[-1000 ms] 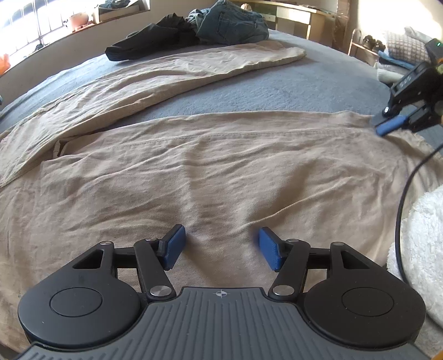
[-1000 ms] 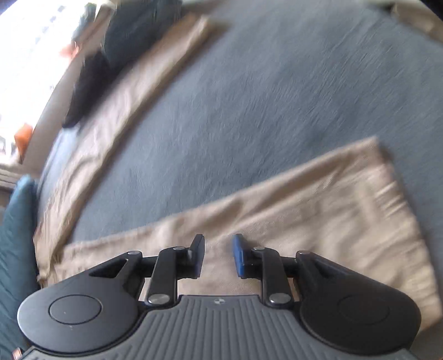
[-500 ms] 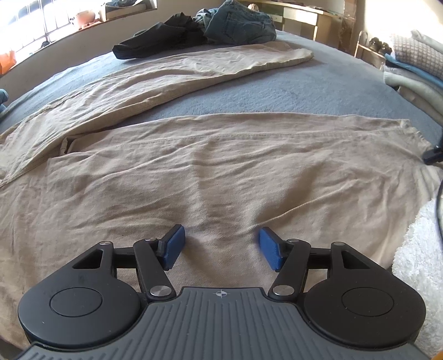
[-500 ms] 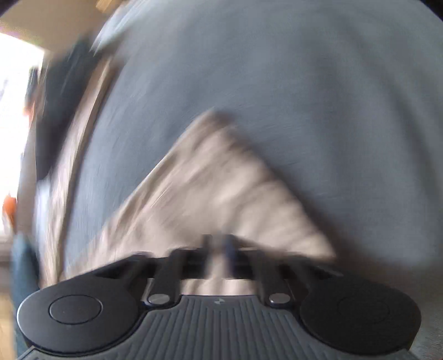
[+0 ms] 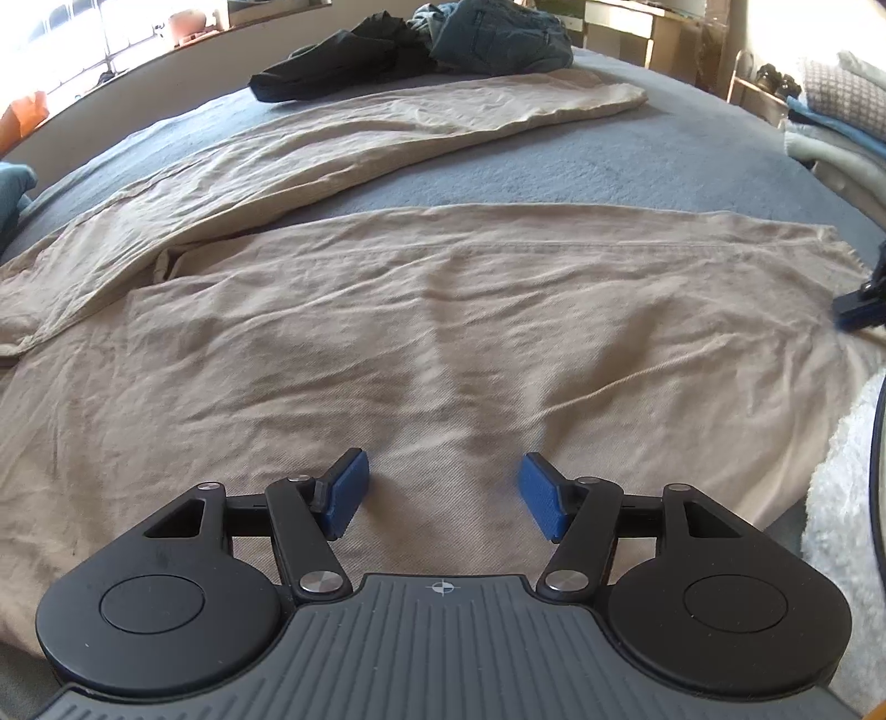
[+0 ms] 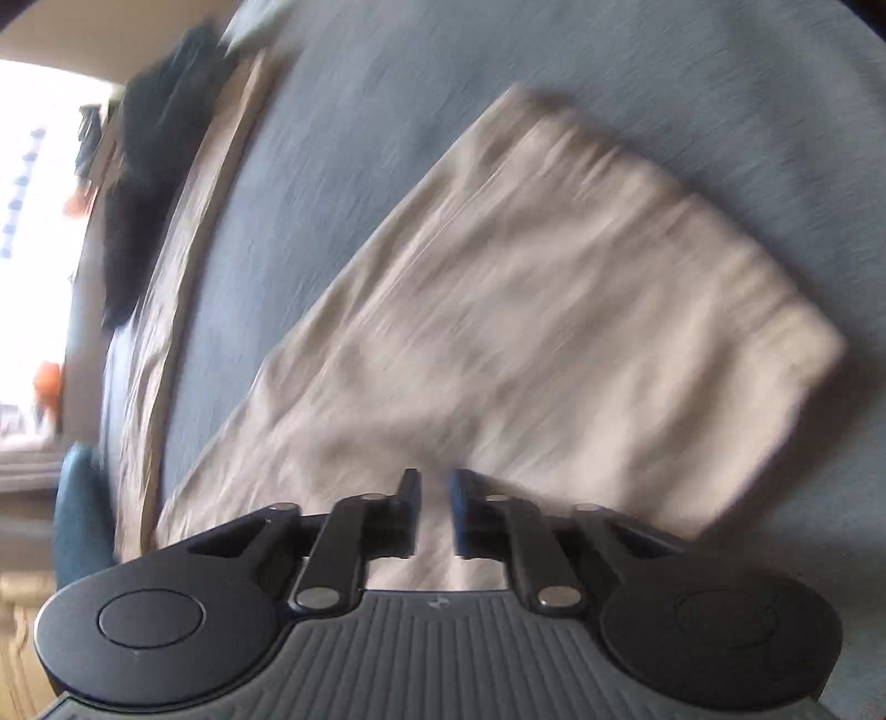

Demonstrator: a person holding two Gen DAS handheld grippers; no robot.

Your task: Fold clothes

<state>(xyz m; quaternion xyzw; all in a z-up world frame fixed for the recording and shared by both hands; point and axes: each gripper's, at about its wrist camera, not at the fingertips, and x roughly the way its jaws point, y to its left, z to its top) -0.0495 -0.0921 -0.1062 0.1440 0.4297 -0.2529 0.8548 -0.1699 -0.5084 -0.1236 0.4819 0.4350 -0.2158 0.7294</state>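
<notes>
Currently — step in hand: the beige trousers (image 5: 421,332) are laid flat across the grey-blue bed (image 5: 581,166), legs splayed apart in a V; judged to be the start of the fold, with no fold yet made.
Garment position: near leg along the near edge of the bed, its hem toward the right edge; far leg (image 5: 343,144) running toward the far edge, where a black garment (image 5: 343,61) and jeans (image 5: 498,33) are piled.
Left gripper (image 5: 441,495): jaws spread wide, nothing held; blue pads (image 5: 348,493) poised over the cloth of the near leg — contact cannot be confirmed.
Right gripper (image 6: 433,512): jaws drawn close, a narrow gap left; the view is motion-blurred, so whether cloth is pinched cannot be told. It sits over the hem end of the near leg (image 6: 554,310), and is seen at the right edge of the left wrist view (image 5: 864,307).
Next move, judged: the hem must be firmly gripped and one leg carried over onto the other — a secure pinch through both cloth layers is called for.
Risk, judged: thin cloth may slip from a shallow pinch.
</notes>
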